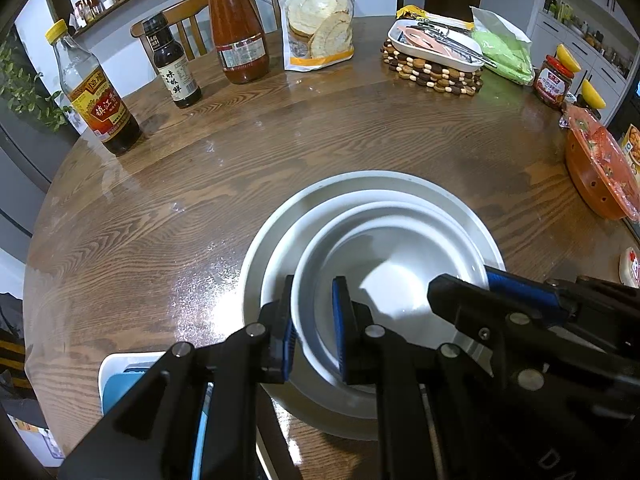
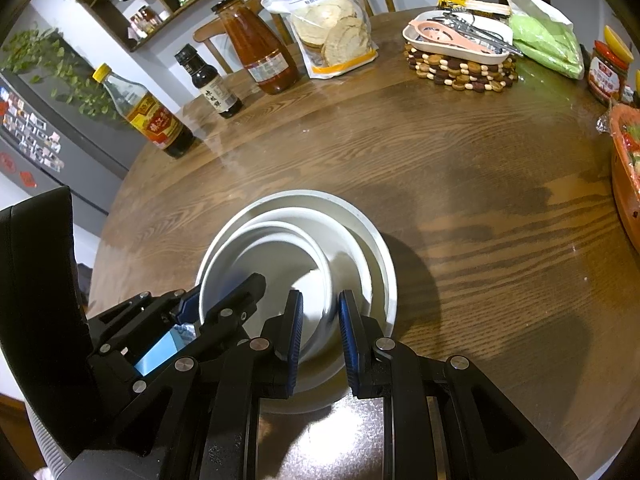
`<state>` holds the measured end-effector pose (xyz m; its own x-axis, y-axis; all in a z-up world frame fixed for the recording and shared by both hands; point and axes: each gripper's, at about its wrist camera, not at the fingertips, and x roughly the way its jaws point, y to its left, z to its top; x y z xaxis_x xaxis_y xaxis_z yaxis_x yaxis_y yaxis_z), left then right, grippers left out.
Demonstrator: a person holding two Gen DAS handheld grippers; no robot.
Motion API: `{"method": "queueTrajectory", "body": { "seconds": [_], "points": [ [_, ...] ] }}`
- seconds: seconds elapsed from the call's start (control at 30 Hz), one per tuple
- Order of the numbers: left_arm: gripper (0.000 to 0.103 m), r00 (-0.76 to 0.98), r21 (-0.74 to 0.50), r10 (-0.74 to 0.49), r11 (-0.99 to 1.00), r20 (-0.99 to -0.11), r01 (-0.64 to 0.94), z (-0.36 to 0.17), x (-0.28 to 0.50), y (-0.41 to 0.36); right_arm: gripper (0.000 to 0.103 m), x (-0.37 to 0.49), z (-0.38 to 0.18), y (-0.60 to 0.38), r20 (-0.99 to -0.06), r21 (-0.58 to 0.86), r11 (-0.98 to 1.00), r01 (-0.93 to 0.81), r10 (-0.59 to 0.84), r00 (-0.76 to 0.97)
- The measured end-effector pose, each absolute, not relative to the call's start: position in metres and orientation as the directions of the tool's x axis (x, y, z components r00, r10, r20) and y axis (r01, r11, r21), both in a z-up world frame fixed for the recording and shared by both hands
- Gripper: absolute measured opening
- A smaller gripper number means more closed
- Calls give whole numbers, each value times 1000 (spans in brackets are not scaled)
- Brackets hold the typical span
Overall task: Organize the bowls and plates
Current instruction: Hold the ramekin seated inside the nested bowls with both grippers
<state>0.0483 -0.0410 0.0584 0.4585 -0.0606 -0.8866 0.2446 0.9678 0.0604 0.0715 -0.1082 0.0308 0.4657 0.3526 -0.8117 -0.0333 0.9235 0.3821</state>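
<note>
A stack of white dishes stands on the round wooden table: a large plate [image 1: 452,196], a wider bowl [image 1: 280,260] on it, and a smaller bowl [image 1: 400,264] nested inside. My left gripper [image 1: 314,328] straddles the small bowl's left rim with a gap on both sides. My right gripper [image 2: 320,336] straddles the right rim of the small bowl [image 2: 276,264], its jaws apart; the stack's plate [image 2: 384,264] shows behind. The right gripper also shows in the left wrist view [image 1: 464,292], over the bowl's right side.
At the table's far side stand a vinegar bottle [image 1: 96,100], a soy bottle [image 1: 172,64], a sauce bottle [image 1: 236,28] and a flour bag [image 1: 320,16]. A utensil tray on a beaded trivet [image 1: 432,64], a green bag [image 1: 504,48], a jar [image 1: 554,80] and an orange basket [image 1: 600,176] stand right.
</note>
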Motion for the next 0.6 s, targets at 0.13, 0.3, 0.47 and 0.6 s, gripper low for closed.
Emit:
{"method": "queueTrajectory", "body": {
  "seconds": [0.13,0.3,0.47,0.6],
  "points": [
    [14,458,59,-62,968,-887,245,59,48,-40,22,71,31,-108,-812,381,924,-33,351,466],
    [15,457,57,-63,968,-887,243,60,47,-39,22,69,32,-108,-814,376,926,-33,347,465],
    [16,456,55,-63,969,-888,240,60,47,-38,22,69,33,-109,-816,371,928,-28,340,467],
    [17,457,59,-59,969,-888,238,60,46,-39,22,69,34,-110,-818,365,930,-28,335,468]
  ]
}}
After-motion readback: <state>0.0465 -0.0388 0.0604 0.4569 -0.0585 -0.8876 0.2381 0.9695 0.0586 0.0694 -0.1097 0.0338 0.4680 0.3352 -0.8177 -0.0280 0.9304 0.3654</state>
